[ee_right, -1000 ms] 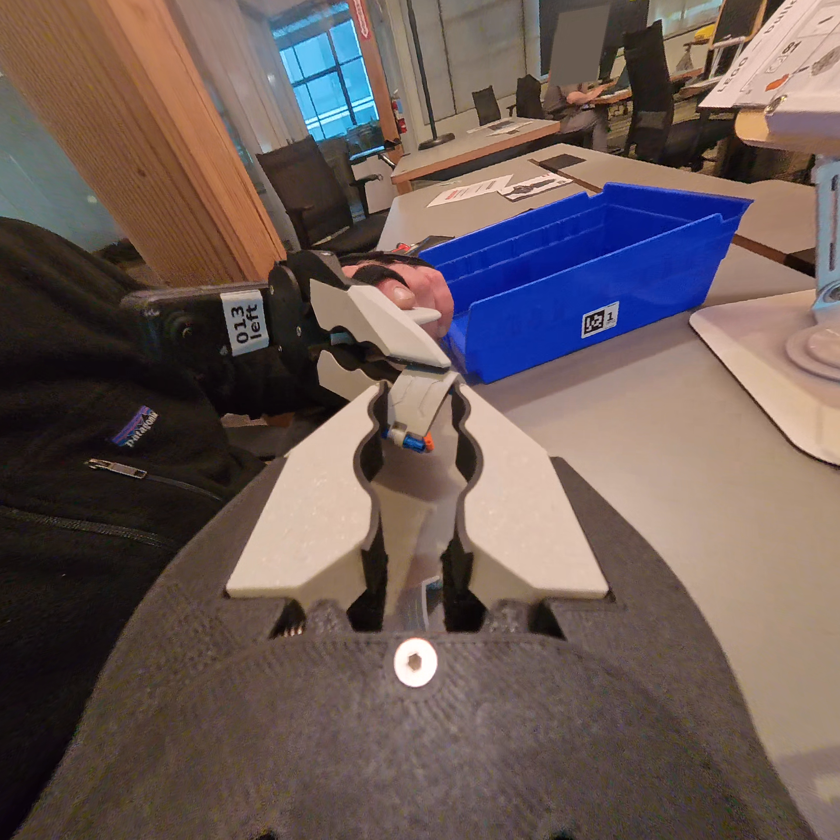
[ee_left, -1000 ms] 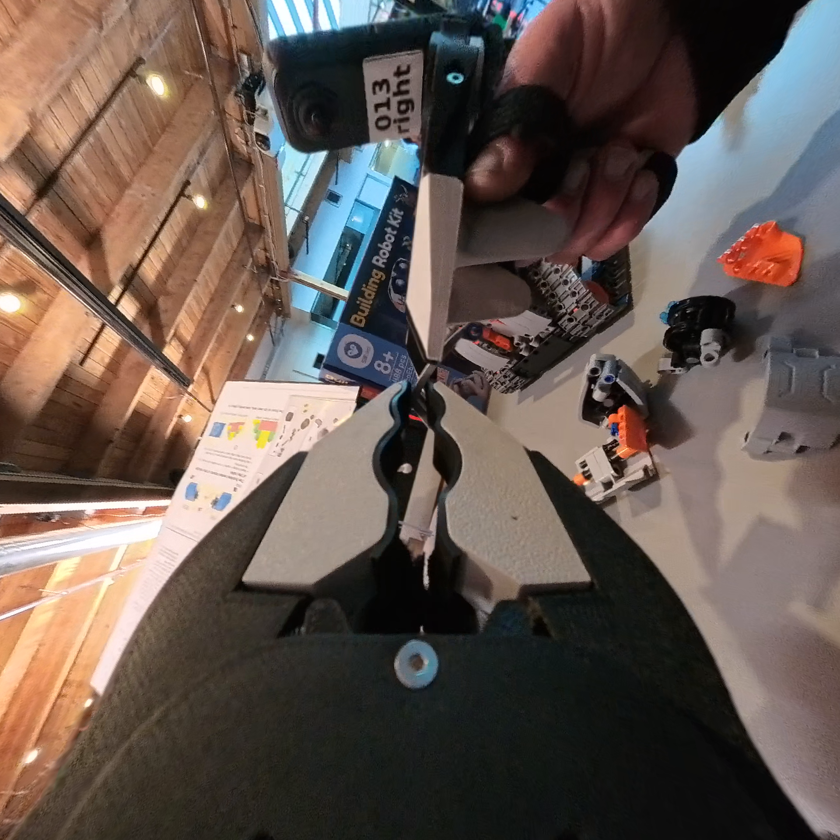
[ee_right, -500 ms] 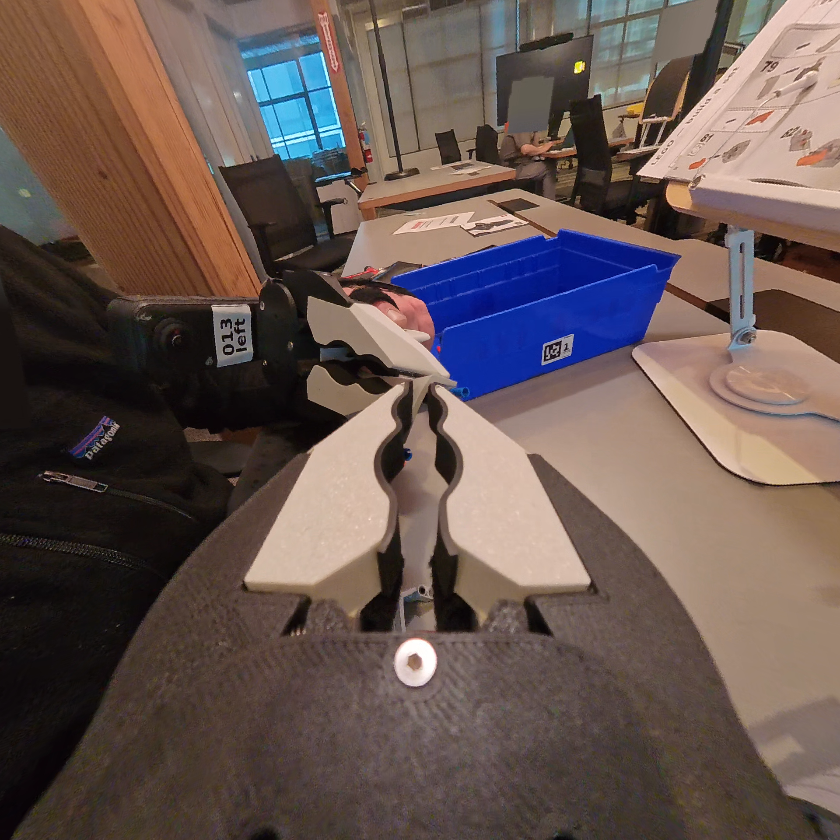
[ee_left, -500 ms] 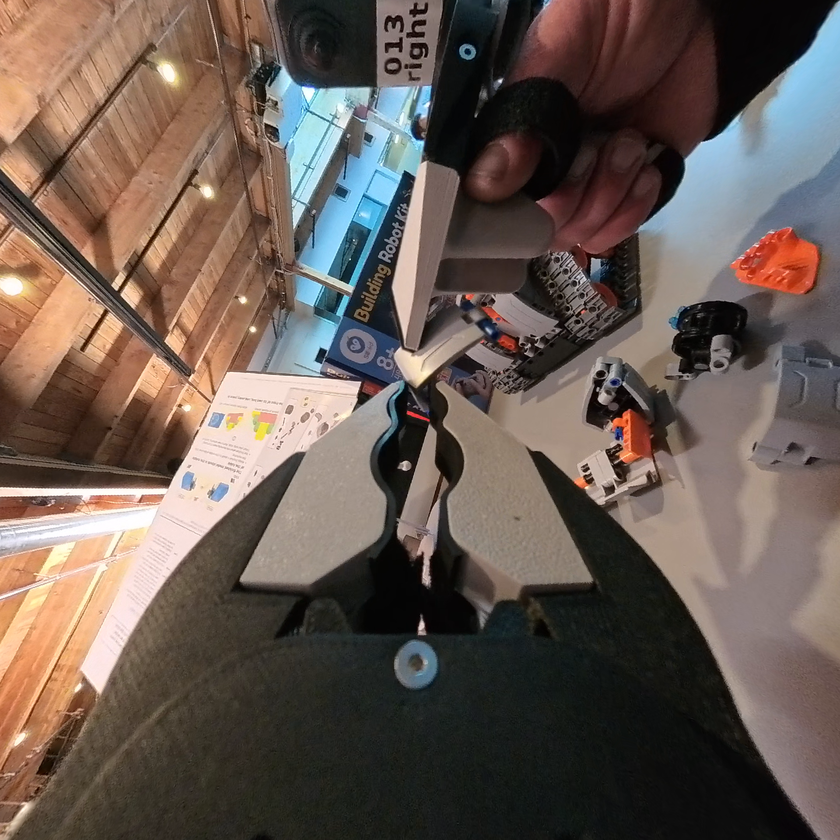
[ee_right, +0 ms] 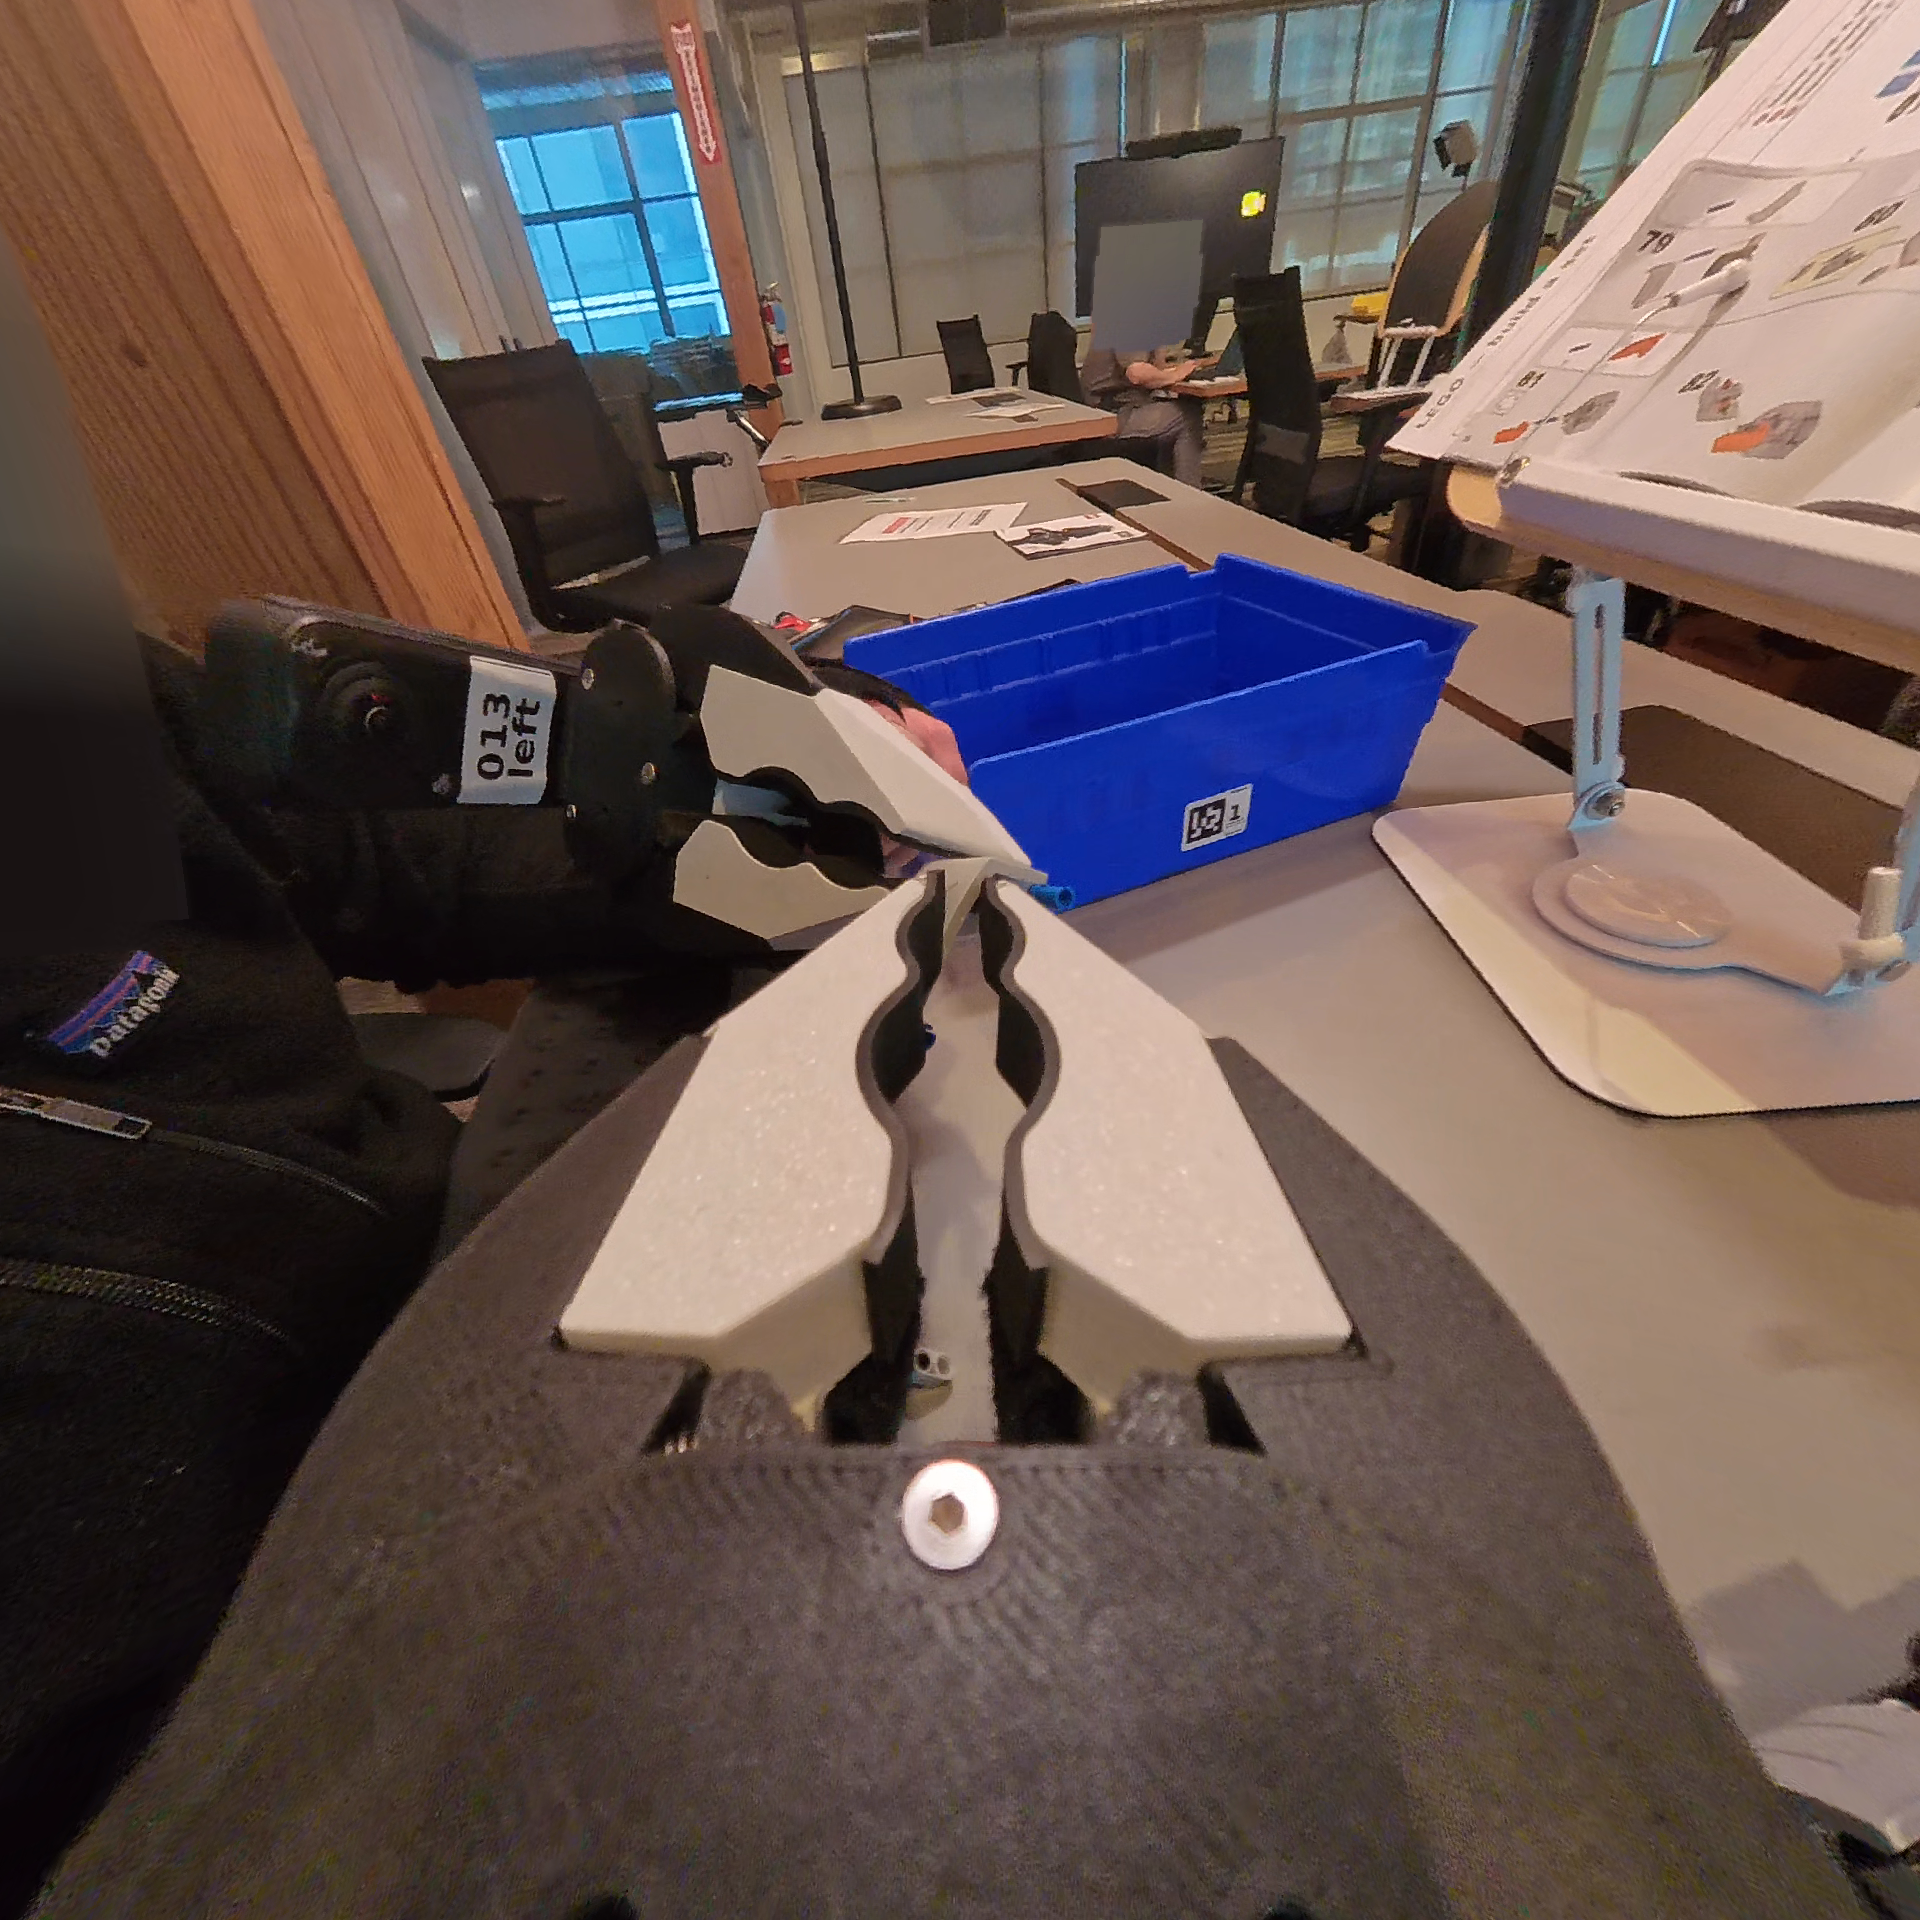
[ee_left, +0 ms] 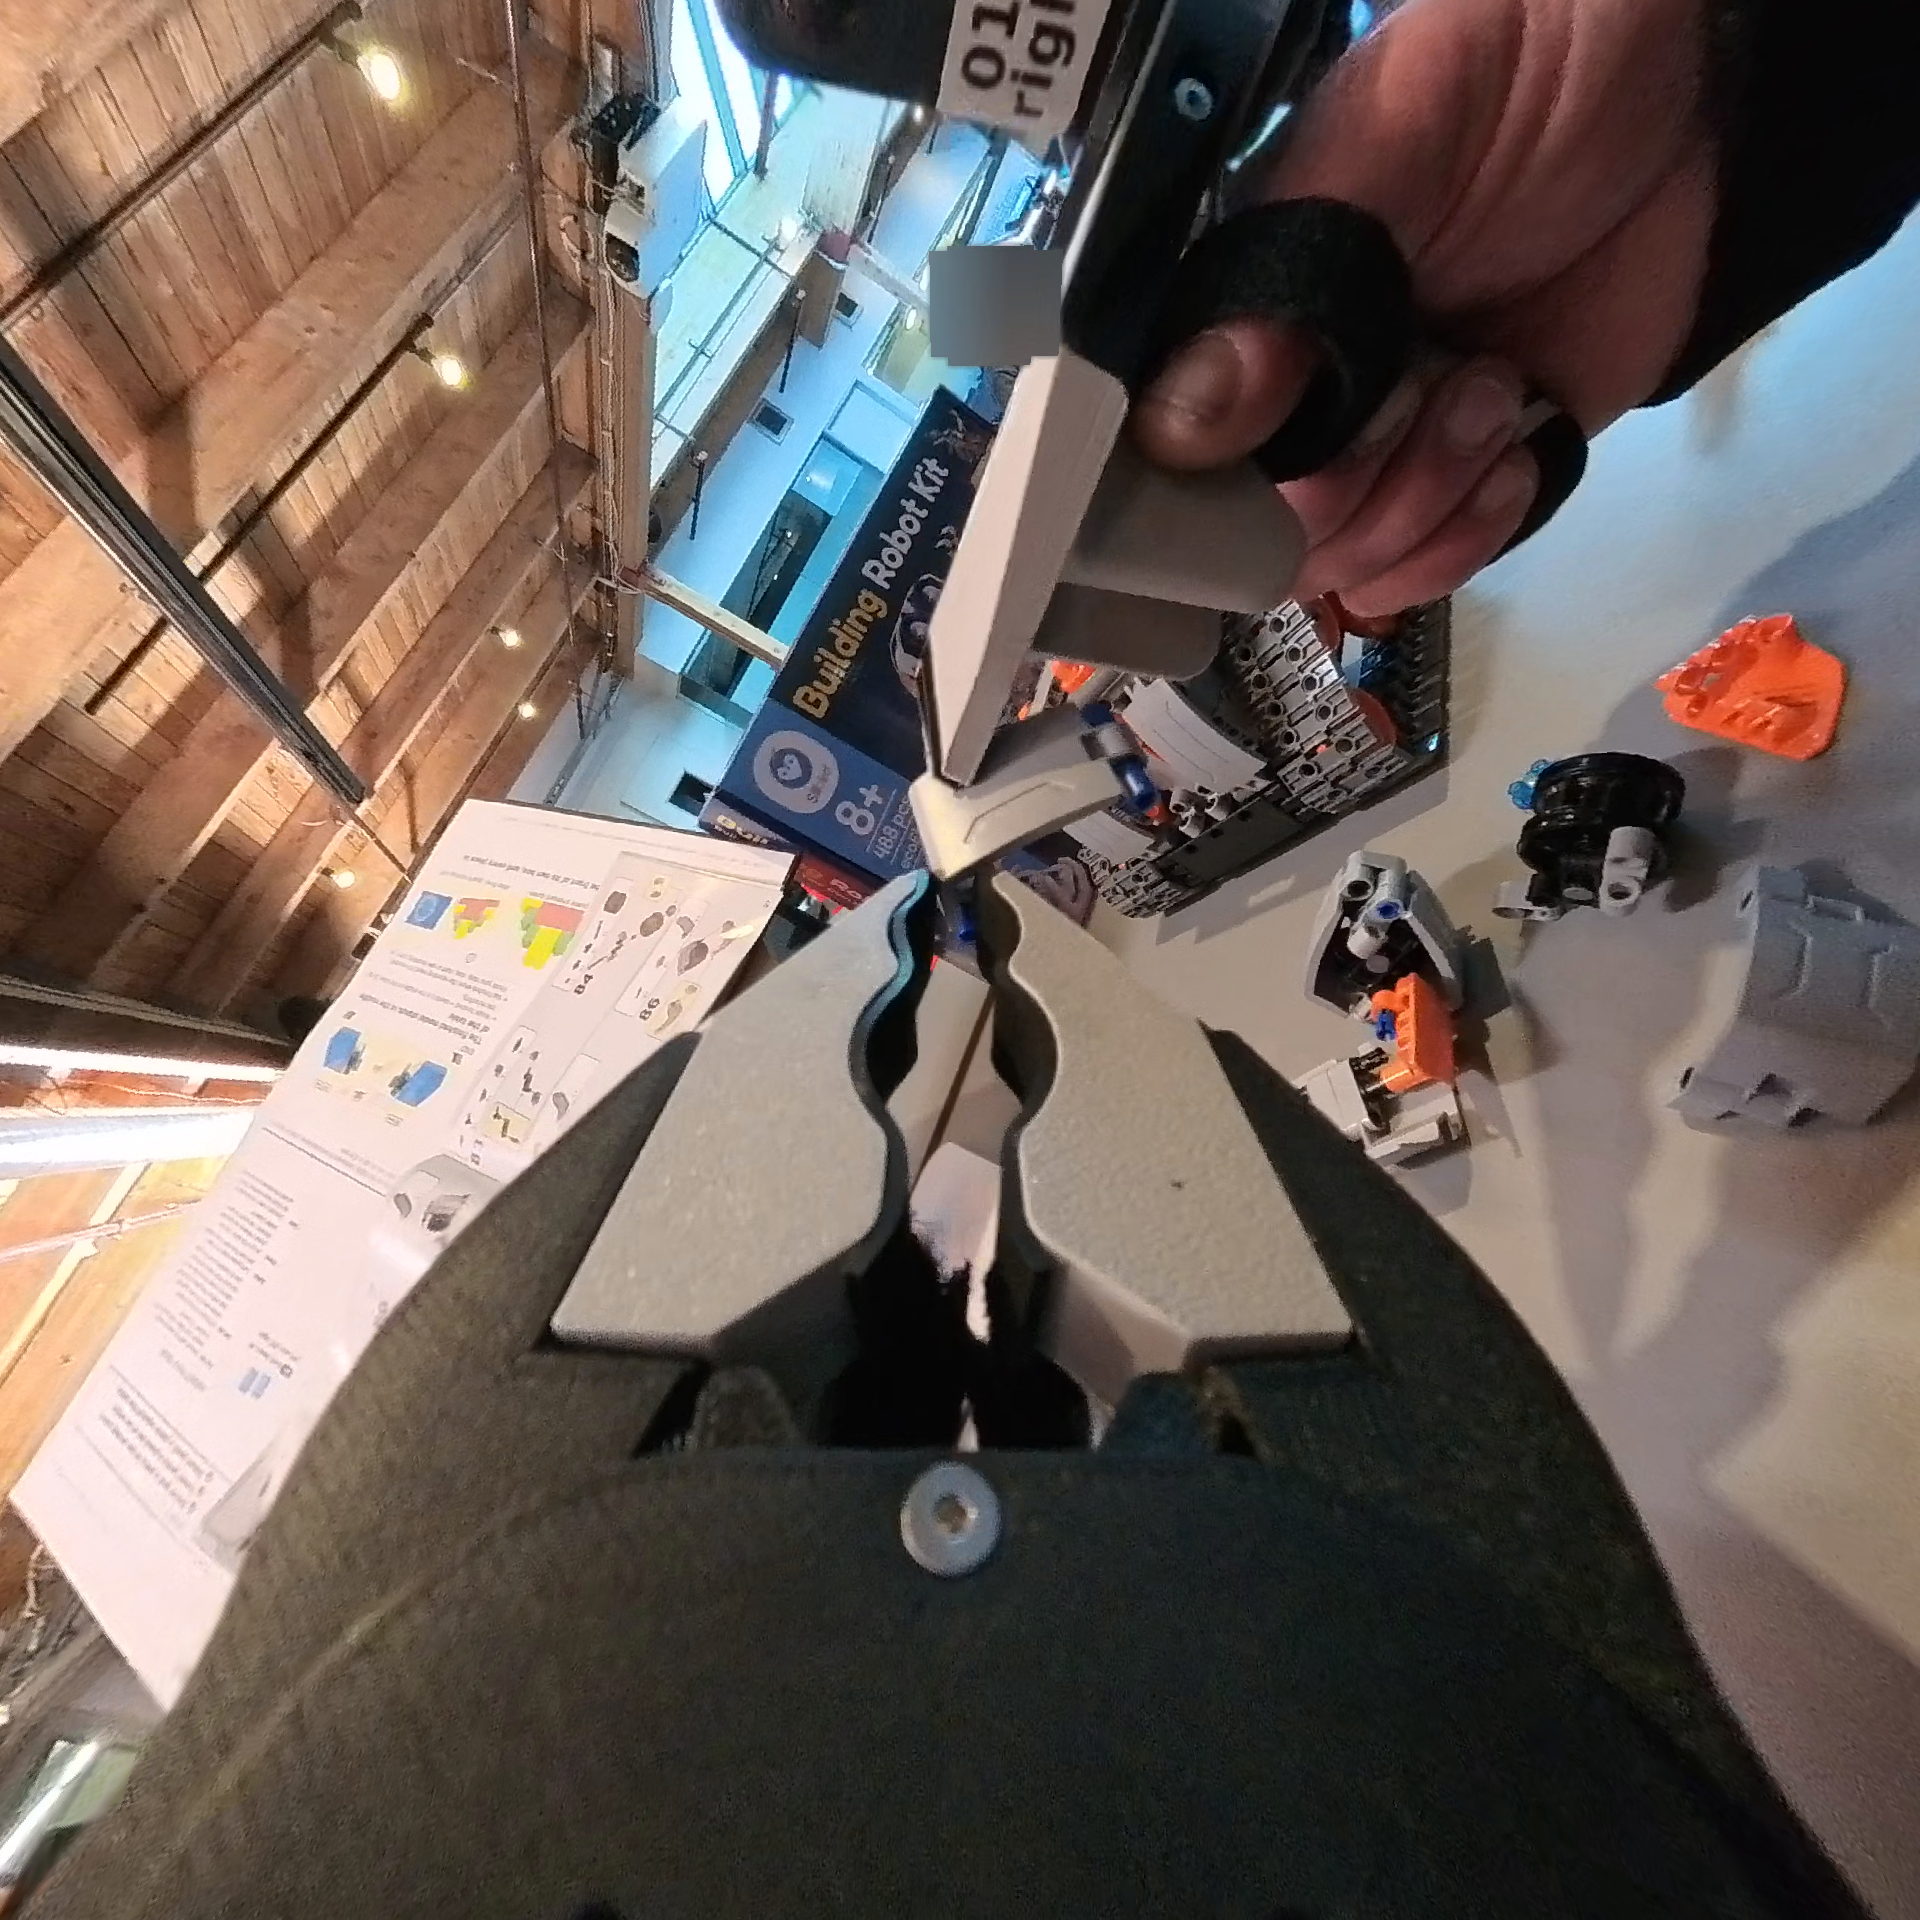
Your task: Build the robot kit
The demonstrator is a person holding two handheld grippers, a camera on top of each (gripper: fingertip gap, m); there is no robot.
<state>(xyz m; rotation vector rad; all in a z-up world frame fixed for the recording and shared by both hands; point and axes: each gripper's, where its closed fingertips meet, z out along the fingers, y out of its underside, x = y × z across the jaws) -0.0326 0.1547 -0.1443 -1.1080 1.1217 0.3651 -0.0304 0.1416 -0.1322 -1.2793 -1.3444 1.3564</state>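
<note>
A: Tabletop (ee_right: pixel 1351 1195) has a blue bin (ee_right: pixel 1164 748), and a white stand (ee_right: pixel 1621 935) with an instruction booklet (ee_right: pixel 1714 301).

B: And the kit box (ee_left: pixel 852 748)?

A: Dark blue, behind loose parts: orange piece (ee_left: pixel 1756 701), black wheel (ee_left: pixel 1595 821), grey shell (ee_left: pixel 1808 1029).

Grey panel piece (ee_left: pixel 1013 816) was clamped end-on in the left tool (ee_left: pixel 961 883) a second ago; it now lies crosswise beyond that tool's tips, pinched at the tip of the right tool (ee_left: pixel 951 769); the left tool's jaws have parted slightly, a narrow gap showing; the right tool (ee_right: pixel 961 883) has closed in on the piece (ee_right: pixel 961 894).
</note>
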